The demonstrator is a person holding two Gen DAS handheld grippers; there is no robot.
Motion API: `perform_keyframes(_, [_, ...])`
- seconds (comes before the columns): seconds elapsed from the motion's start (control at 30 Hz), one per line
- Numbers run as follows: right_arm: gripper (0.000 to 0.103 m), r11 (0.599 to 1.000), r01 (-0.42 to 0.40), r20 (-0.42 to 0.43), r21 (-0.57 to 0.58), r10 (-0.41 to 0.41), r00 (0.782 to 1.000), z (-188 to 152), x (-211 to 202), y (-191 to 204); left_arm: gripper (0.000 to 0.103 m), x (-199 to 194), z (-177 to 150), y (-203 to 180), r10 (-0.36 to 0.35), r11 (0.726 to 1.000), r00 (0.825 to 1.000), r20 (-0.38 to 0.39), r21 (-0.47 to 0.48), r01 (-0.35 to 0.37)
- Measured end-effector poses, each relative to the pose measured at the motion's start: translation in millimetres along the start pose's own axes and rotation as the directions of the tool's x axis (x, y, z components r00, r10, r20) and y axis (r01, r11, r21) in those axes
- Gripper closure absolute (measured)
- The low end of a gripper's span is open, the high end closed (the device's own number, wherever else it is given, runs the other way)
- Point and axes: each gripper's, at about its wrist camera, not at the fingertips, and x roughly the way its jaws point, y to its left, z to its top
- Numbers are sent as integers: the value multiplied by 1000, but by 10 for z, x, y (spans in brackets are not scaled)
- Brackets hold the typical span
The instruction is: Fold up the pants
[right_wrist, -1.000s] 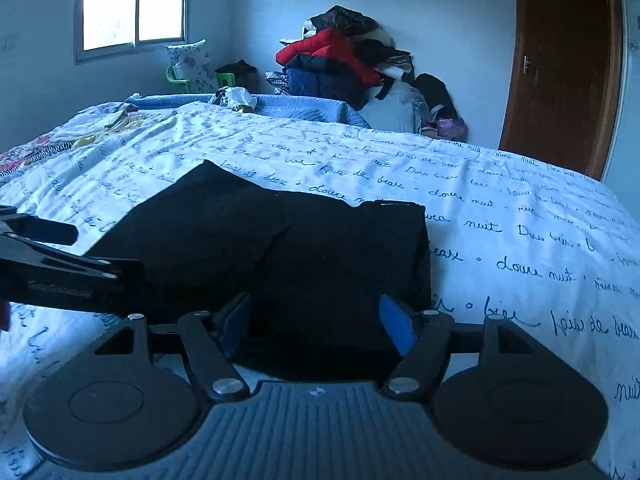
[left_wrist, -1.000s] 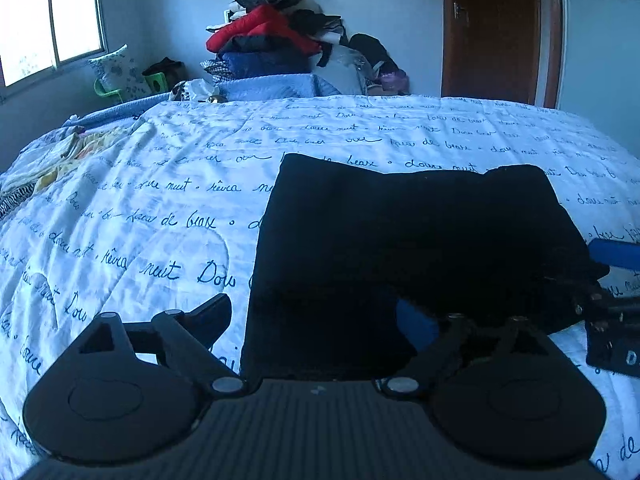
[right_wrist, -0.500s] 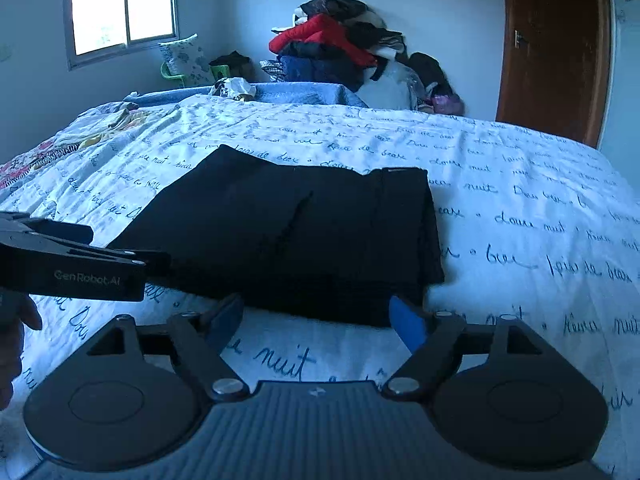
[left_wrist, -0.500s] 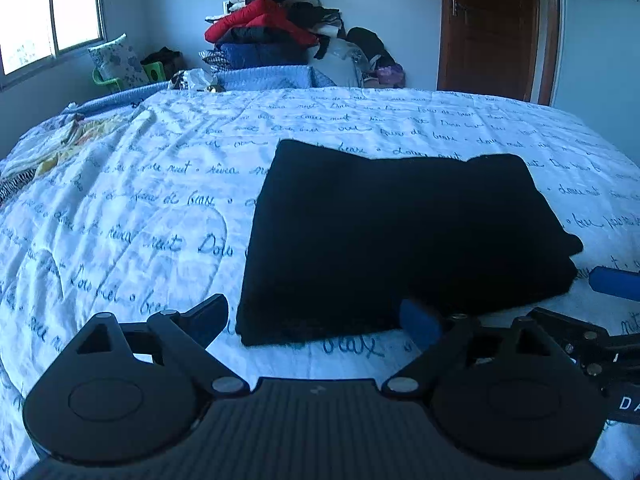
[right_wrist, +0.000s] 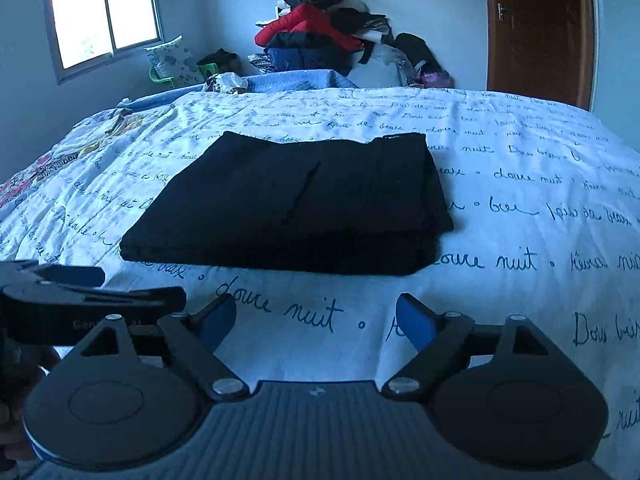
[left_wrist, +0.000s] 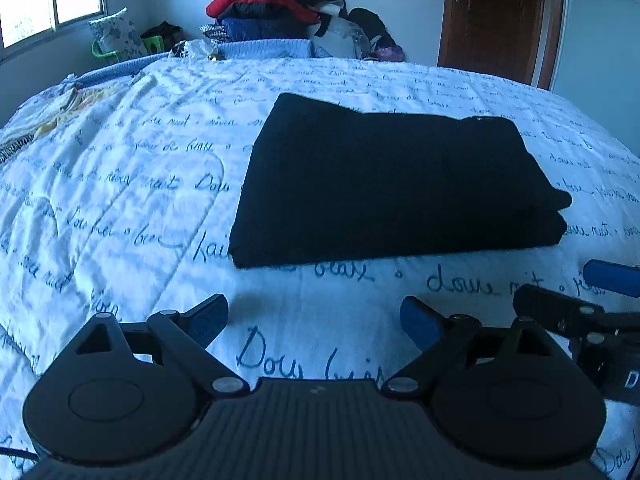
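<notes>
Both tongs are apart and empty. Left tongs (left_wrist: 312,320) have blue pads wide with only bedspread between them. Right tongs (right_wrist: 316,318) have just been opening, and nothing sits between their jaws either.

Black pants (left_wrist: 396,184) lie folded into a flat stacked rectangle on the bed (left_wrist: 120,200), ahead of both tongs and clear of them, with a strip of printed bedspread in between. From the left tongs the pants sit ahead and slightly right; from the right tongs, ahead and slightly left.

Judgement: fold looks done, and this is the release/back-off step. To do it well:
- keep both tongs wide so no pad snags the near hem
- pull straight back and up, without dragging across the bedspread, or the quilt shifts and skews the stack
- check the right-hand corner, where a lower layer pokes out past the top one. If tidying, nudge it in with one pad flat and don't re-grip the whole stack.

Orientation: the long axis runs crosswise to both tongs, left to right in both wrist views. The near long edge faces the tongs and shows the stacked layers. A seam or band runs front to back near the right end in the right wrist view, so the waist is probably at that end, but the cloth is too dark to confirm.
</notes>
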Motion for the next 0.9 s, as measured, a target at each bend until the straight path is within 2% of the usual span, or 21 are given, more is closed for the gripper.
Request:
perform_keyframes(0.47, [15, 999, 27, -20, -17, -28, 999, -144, 26, 44, 3, -8, -154, 58, 10, 1000, 1000, 24, -13, -9])
perform_keyframes(0.6, [9, 999, 39, -28, -12, -39, 999, -179, 68, 33, 0, -2, -197, 42, 22, 1000, 999, 40, -14, -21])
perform_keyframes(0.9, [3, 996, 64, -27, -56, -66, 997, -247, 119, 99, 0, 2, -243, 18, 34, 999, 998, 60, -10, -33])
